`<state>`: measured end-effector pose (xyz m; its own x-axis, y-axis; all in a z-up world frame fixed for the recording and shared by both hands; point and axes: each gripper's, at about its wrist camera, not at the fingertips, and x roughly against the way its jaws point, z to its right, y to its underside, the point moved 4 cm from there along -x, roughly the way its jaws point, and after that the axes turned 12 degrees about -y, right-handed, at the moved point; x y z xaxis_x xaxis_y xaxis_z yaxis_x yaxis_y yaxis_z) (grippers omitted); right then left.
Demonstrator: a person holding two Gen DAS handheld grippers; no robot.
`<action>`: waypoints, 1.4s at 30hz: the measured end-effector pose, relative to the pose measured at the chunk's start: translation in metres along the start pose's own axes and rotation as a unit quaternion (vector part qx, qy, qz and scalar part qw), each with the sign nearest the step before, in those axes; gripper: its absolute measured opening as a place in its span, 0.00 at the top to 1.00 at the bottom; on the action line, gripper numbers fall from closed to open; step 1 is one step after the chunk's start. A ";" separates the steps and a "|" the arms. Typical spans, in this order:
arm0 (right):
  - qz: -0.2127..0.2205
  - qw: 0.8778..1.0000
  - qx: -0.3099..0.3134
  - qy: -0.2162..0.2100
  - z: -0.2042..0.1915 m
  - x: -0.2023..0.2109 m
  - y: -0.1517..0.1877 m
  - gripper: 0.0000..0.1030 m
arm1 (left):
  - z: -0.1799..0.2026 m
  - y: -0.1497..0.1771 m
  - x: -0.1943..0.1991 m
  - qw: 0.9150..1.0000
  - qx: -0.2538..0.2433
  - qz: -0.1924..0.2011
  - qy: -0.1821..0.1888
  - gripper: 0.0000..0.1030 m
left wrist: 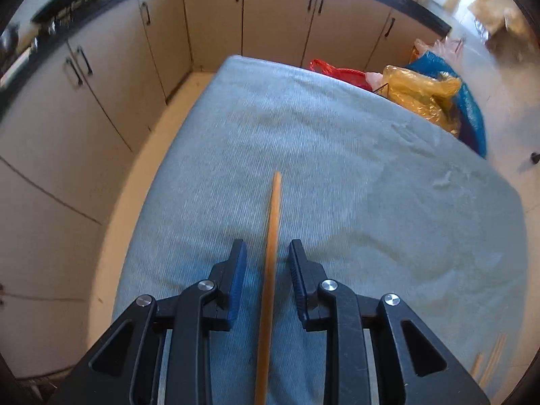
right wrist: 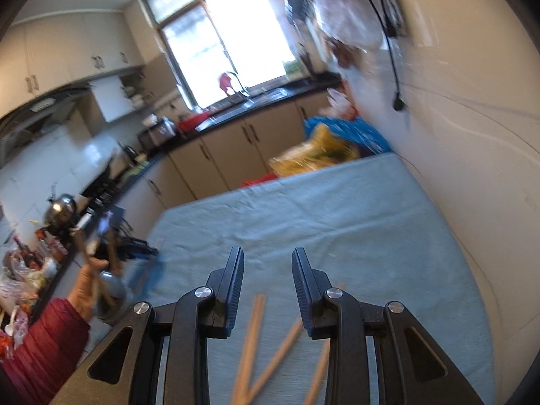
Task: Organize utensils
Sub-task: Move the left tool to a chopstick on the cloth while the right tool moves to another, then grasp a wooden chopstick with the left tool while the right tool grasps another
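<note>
In the left wrist view, we are holding our left gripper (left wrist: 266, 253) above the bench (left wrist: 337, 155), which is wearing a blue-grey cloth. Its jaws are standing apart, and a wooden chopstick (left wrist: 270, 270) is running lengthwise through the gap between them, its tip pointing away from us. We are seeing a sliver of space on each side of the stick, so the pads are not pressing it; whether the stick is lying on the cloth or is held up further back, we cannot tell. At the lower right edge of this view, more wooden sticks (left wrist: 489, 361) are lying on the cloth, well apart from the gripper. Beyond the far edge of the bench, plastic bags (left wrist: 422, 94) in yellow, red and blue are sitting by the cream cabinets (left wrist: 276, 17).

In the right wrist view, we are tilting our right gripper (right wrist: 268, 280) over the same cloth-covered bench (right wrist: 337, 209). Its jaws are open and gripping nothing. Below and between them, several chopsticks (right wrist: 253, 334) are lying loose on the cloth, splayed at angles to one another; motion blur is keeping us from counting them. At the left, a hand (right wrist: 89, 287) in a red sleeve is showing beside a metal container (right wrist: 111, 290), with what look like sticks at it, though the blur is hiding the details.
</note>
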<state>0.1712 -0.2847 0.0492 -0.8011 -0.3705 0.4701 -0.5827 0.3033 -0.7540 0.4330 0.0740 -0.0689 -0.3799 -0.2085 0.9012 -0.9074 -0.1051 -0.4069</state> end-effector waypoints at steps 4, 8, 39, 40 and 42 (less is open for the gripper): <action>-0.054 0.998 -0.013 0.039 0.027 -0.019 0.007 0.69 | -0.007 -0.001 0.000 1.000 0.004 0.003 -0.020 0.94; -0.130 0.988 -0.033 0.075 0.057 -0.045 0.019 0.70 | -0.033 0.011 0.011 1.000 0.024 0.016 0.003 0.94; -0.071 0.996 0.004 0.063 0.011 0.025 0.030 0.94 | -0.079 0.169 0.256 0.969 0.011 0.214 0.123 0.94; -0.053 0.997 0.010 0.052 0.002 0.038 0.028 0.94 | -0.078 0.171 0.260 0.968 0.008 0.216 0.125 0.94; -0.032 0.998 0.020 0.044 -0.011 0.050 0.026 0.94 | -0.076 0.175 0.271 0.967 0.005 0.224 0.123 0.94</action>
<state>0.1145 -0.2854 0.0587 -0.7726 -0.3091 0.5545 -0.6282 0.2462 -0.7381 0.1576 0.0730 0.1150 -0.7668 0.0016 0.6419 -0.6405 -0.0676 -0.7650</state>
